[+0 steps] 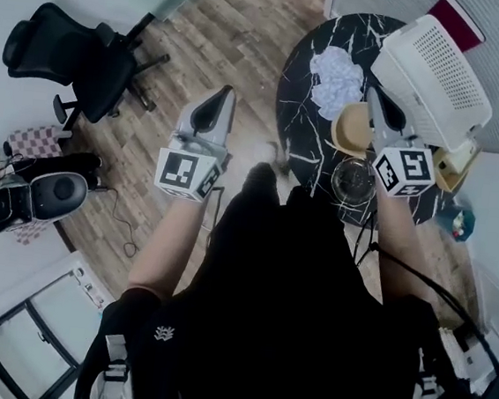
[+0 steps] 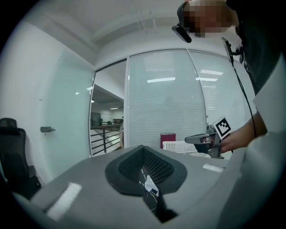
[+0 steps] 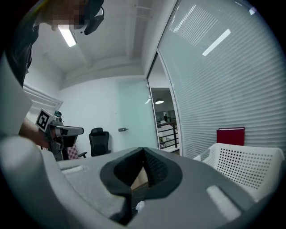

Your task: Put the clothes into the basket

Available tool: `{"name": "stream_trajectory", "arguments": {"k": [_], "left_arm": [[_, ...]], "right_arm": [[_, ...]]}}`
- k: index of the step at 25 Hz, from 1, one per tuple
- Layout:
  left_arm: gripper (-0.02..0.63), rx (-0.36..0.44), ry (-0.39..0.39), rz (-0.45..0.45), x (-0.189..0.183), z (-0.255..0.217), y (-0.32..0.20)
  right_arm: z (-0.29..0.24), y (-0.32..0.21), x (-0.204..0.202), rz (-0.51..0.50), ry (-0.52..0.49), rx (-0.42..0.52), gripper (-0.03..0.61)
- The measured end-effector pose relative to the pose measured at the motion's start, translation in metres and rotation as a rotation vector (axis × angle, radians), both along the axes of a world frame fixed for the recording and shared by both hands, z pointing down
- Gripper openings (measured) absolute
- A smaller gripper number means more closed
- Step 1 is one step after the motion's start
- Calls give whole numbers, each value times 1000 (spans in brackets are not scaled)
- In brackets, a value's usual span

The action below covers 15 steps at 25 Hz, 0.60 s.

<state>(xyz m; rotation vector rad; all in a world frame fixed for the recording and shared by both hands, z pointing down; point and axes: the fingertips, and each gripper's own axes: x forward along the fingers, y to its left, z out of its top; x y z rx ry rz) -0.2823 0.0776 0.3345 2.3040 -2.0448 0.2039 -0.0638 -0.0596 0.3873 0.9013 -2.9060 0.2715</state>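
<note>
A crumpled pale cloth [image 1: 337, 76] lies on the round black marble table [image 1: 301, 84]. A white perforated basket [image 1: 434, 66] stands at the table's right side, tilted; it also shows low in the right gripper view as the basket [image 3: 243, 166]. My left gripper [image 1: 228, 93] is held up over the floor, left of the table, jaws shut and empty. My right gripper [image 1: 373, 94] hovers over the table's near right part, between cloth and basket, jaws shut with nothing in them. Each gripper view shows its own jaws meeting: left gripper [image 2: 143, 148], right gripper [image 3: 143, 150].
A tan bowl-like thing [image 1: 352, 128] and a glass bowl [image 1: 353, 179] sit on the table's near edge. A red book [image 1: 458, 21] stands behind the basket. A black office chair [image 1: 80, 54] and a dark machine [image 1: 30, 199] stand on the wood floor at left.
</note>
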Motion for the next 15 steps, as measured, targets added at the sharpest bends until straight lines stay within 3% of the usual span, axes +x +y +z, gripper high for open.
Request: {"name": "stream_trajectory", "arguments": {"k": [8,15], "left_arm": [[6,-23,62,266,21,34,-105],[6,-31,90,476,39,51,-179]], "right_arm": [[19,-23,27,221,61,-34,2],[27,-38,20,362,118,-52,2]]}}
